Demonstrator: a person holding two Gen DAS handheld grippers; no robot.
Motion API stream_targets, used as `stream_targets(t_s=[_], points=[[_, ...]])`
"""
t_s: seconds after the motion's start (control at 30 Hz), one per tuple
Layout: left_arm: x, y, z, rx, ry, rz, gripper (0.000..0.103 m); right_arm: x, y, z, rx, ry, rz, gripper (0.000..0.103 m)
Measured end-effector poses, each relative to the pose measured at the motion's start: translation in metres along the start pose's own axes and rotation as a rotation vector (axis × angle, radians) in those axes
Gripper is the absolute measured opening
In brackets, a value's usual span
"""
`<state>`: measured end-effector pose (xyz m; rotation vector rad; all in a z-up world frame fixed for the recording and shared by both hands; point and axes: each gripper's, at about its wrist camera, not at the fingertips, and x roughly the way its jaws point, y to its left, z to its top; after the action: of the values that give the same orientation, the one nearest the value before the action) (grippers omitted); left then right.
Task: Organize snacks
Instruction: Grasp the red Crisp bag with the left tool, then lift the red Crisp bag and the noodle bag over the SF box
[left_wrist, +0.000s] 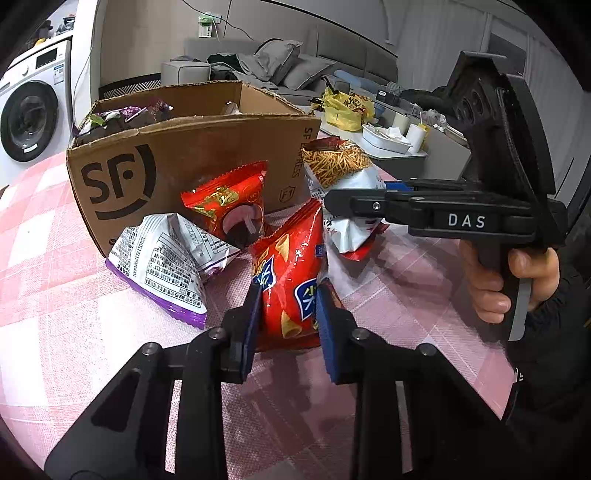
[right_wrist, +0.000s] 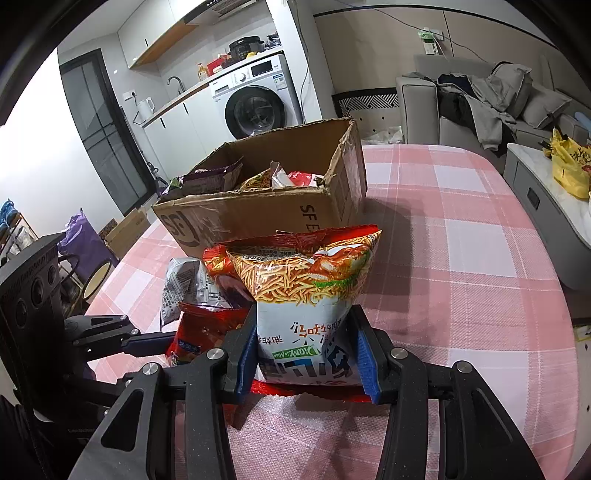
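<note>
A brown SF cardboard box (left_wrist: 192, 155) with several snack bags inside stands on the pink checked table; it also shows in the right wrist view (right_wrist: 266, 210). My left gripper (left_wrist: 286, 314) is shut on a red corn-snack bag (left_wrist: 291, 266) lying in front of the box. My right gripper (right_wrist: 306, 350) is shut on a white and orange noodle-snack bag (right_wrist: 306, 291), held upright; this bag also shows in the left wrist view (left_wrist: 343, 173). A purple and white bag (left_wrist: 166, 258) and a small red bag (left_wrist: 229, 203) lie against the box.
The pink checked tablecloth (right_wrist: 461, 258) covers the table. A grey sofa (right_wrist: 480, 107) and a low white table with a yellow bag (right_wrist: 569, 170) stand to the right. A washing machine (right_wrist: 255, 103) stands behind the box.
</note>
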<state>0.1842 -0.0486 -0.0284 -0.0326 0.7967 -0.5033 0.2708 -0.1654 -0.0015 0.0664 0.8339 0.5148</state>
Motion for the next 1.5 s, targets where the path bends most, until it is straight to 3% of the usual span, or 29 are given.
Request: stream_targets(t_s=[0.37,0.57,0.67,0.8,0.93,1.07,1.13,1.23,1.5], points=[[-0.009,0.006,0.001,-0.011,-0.018,-0.013,0.024,-0.002,-0.001,0.001,0.001,0.002,0.001,0.046],[-0.006,0.009,0.001,-0.030,0.020,0.007,0.025,0.001,0.001,0.001,0.003,0.011,0.003,0.046],[-0.005,0.012,0.003,-0.054,0.037,0.021,0.035,-0.001,0.002,0.000,0.004,0.010,-0.005,0.046],[0.003,0.004,0.005,-0.058,0.051,0.013,0.055,-0.009,-0.003,-0.006,0.015,0.007,-0.016,0.046],[0.015,-0.007,0.008,-0.044,0.072,0.009,0.062,-0.018,-0.011,-0.007,0.036,-0.007,-0.024,0.046],[0.030,-0.009,0.015,-0.076,0.106,0.038,0.062,-0.026,-0.013,-0.004,0.042,-0.027,-0.018,0.046],[0.036,-0.007,0.016,-0.100,0.120,0.037,0.052,-0.030,-0.013,-0.004,0.043,-0.034,-0.015,0.046],[0.033,-0.009,0.017,-0.096,0.095,0.017,0.042,-0.035,-0.014,-0.003,0.044,-0.043,-0.017,0.046],[0.003,-0.017,0.027,-0.055,-0.013,0.029,0.042,-0.047,-0.008,0.001,0.039,-0.074,0.012,0.046]])
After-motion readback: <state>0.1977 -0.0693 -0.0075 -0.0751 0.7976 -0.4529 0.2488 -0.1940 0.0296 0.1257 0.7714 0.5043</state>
